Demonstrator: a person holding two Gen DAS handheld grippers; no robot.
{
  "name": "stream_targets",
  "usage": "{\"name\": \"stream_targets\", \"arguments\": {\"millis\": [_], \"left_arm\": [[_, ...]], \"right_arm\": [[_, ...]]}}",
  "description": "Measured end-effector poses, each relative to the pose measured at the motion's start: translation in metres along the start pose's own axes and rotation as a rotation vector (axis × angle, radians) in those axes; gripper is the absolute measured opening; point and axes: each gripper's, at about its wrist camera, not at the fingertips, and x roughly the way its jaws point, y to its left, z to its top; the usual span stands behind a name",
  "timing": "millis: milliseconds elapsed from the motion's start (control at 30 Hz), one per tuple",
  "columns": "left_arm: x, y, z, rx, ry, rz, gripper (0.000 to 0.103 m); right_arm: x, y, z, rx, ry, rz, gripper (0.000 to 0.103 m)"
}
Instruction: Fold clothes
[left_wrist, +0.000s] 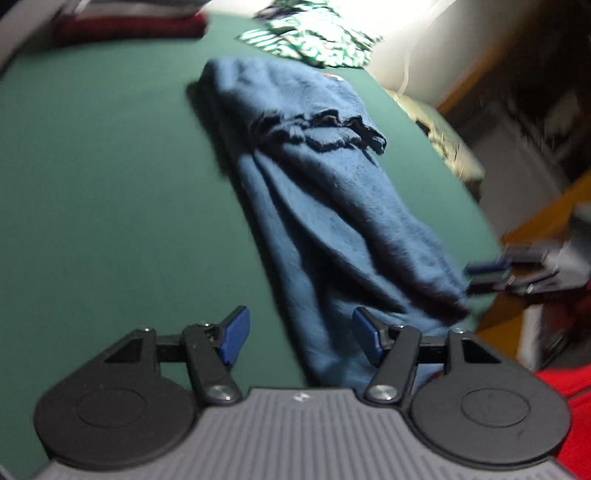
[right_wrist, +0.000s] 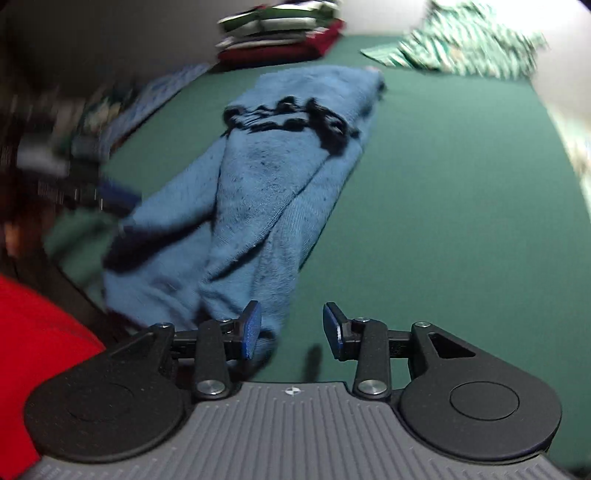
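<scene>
Now my left tongs (left_wrist: 301, 338) and right tongs (right_wrist: 291, 330) are both apart, holding nothing, above the blue sweater (left_wrist: 332, 206) on the green table (left_wrist: 92, 184).

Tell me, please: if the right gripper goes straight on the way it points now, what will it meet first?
Probably the bare green table. The right gripper is open with nothing between its pads, and the blue garment lies just beside its line, under the inner finger. Depth is unclear, so it may brush the garment's edge.
</scene>
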Motion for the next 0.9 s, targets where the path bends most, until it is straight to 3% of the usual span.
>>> {"name": "stream_targets", "arguments": {"millis": [67, 267, 533, 733, 900], "left_arm": [[0.0, 0.002, -0.008, -0.075, -0.017, -0.023, 0.067], [0.005, 0.004, -0.022, -0.275, -0.043, -0.078, 0.07], [0.009, -0.008, -0.036, -0.349, -0.057, -0.133, 0.084], [0.015, -0.004, -0.04, -0.464, -0.082, -0.192, 0.077], [0.015, -0.004, -0.046, -0.505, -0.086, -0.203, 0.073]], "right_arm": [[0.002, -0.006, -0.006, 0.132, 0.009, 0.067, 0.041], [0.013, -0.021, -0.013, 0.319, 0.03, 0.158, 0.043], [0.023, -0.037, -0.013, 0.346, 0.071, 0.303, 0.041], [0.042, -0.049, -0.005, 0.385, 0.093, 0.436, 0.04], [0.041, -0.048, -0.001, 0.332, 0.141, 0.474, 0.04]]}}
